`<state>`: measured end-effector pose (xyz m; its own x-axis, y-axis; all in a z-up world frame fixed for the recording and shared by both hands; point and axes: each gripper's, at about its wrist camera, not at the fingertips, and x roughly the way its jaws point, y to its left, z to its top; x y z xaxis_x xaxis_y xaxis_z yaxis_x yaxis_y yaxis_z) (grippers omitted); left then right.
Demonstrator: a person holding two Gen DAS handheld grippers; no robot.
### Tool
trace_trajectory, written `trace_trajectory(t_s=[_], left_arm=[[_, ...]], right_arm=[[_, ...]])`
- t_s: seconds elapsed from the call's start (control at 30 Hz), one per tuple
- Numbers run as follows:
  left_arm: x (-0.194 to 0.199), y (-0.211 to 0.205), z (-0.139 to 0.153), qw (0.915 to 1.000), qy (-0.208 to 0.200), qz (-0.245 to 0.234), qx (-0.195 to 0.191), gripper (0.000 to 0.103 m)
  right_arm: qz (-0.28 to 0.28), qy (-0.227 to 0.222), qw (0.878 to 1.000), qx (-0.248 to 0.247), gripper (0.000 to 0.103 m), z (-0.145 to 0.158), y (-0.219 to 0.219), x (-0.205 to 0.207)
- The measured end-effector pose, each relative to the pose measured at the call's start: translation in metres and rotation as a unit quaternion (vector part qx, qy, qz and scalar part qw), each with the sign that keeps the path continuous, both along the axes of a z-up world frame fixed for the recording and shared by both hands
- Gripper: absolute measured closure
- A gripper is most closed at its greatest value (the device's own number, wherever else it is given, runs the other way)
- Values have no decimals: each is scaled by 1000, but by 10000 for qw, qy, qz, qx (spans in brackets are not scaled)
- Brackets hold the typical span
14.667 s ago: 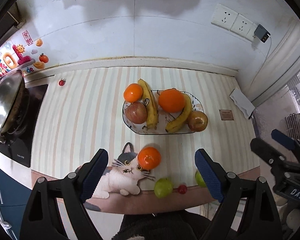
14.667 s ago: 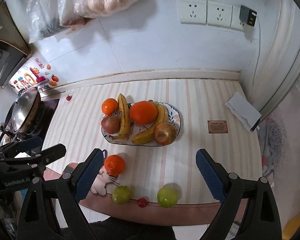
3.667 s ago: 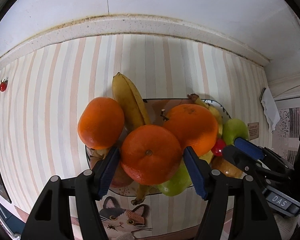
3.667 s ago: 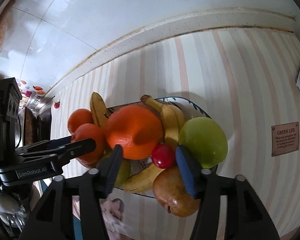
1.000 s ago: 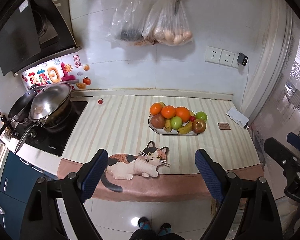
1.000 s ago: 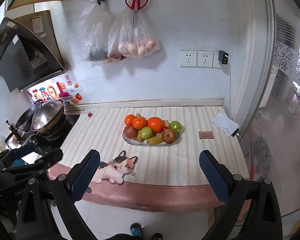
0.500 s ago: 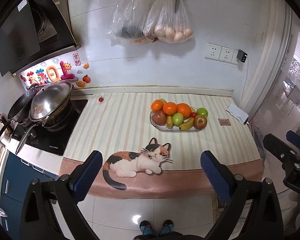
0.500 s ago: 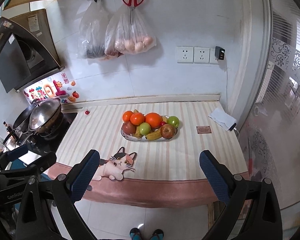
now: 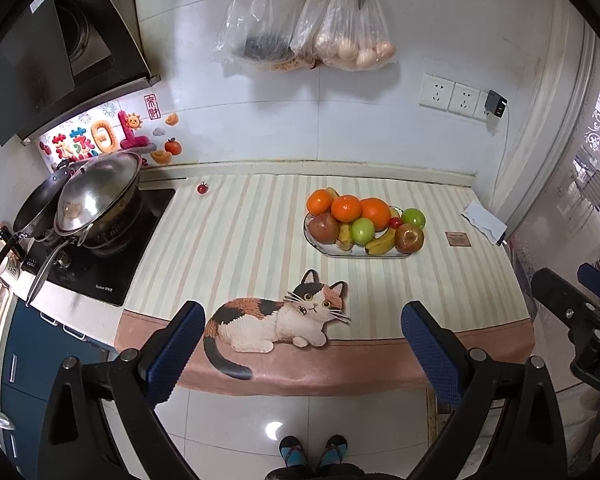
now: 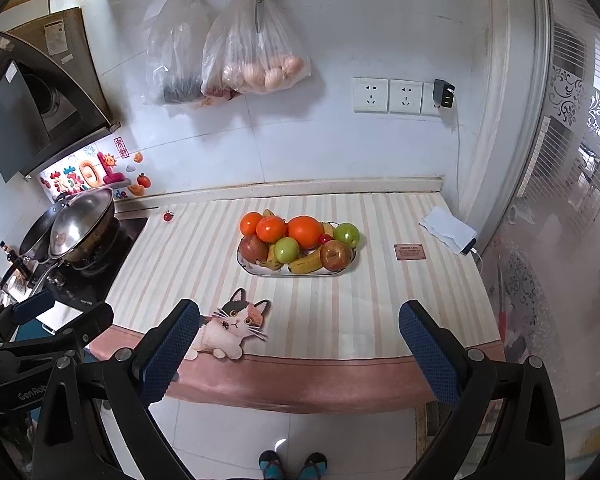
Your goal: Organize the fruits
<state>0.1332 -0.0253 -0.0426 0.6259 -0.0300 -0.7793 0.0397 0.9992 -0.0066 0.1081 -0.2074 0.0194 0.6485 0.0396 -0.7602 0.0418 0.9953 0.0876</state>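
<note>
bananas (image 9: 381,242) half buried under fruit (count unclear), small sign (image 10: 410,251) unreadable

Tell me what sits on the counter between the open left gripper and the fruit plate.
In the left wrist view, only the cat mat on the striped cloth lies between the left gripper and fruit plate.

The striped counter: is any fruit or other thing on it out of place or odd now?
One small red fruit lies alone on the striped counter near the stove, far from the fruit plate where all other fruit is piled. Nothing looks spilled or damaged.
</note>
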Motion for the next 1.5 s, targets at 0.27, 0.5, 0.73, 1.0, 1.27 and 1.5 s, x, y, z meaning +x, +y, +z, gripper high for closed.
trace_trajectory(t_s=[0.27, 0.5, 0.73, 1.0, 1.27, 1.5], left_arm=[[-2, -2, -1, 10000, 0, -11, 2, 2], [-3, -2, -1, 10000, -10, -17, -7, 2], [-4, -3, 1, 10000, -29, -8, -4, 2], [-7, -9, 6, 10000, -71, -20, -13, 2], [-10, -13, 9, 9999, -104, 1, -16, 2], [-11, -13, 9, 9999, -107, 5, -5, 2]], right_arm=[[-24, 60, 10000, 18, 1, -6, -2, -2], [-25, 72, 10000, 25, 1, -8, -4, -5], [-44, 89, 9999, 17, 1, -10, -7, -11], [-62, 52, 10000, 29, 1, -8, -13, -16], [-51, 24, 10000, 52, 1, -6, -11, -20], [-35, 12, 10000, 74, 1, -4, -10, -23]])
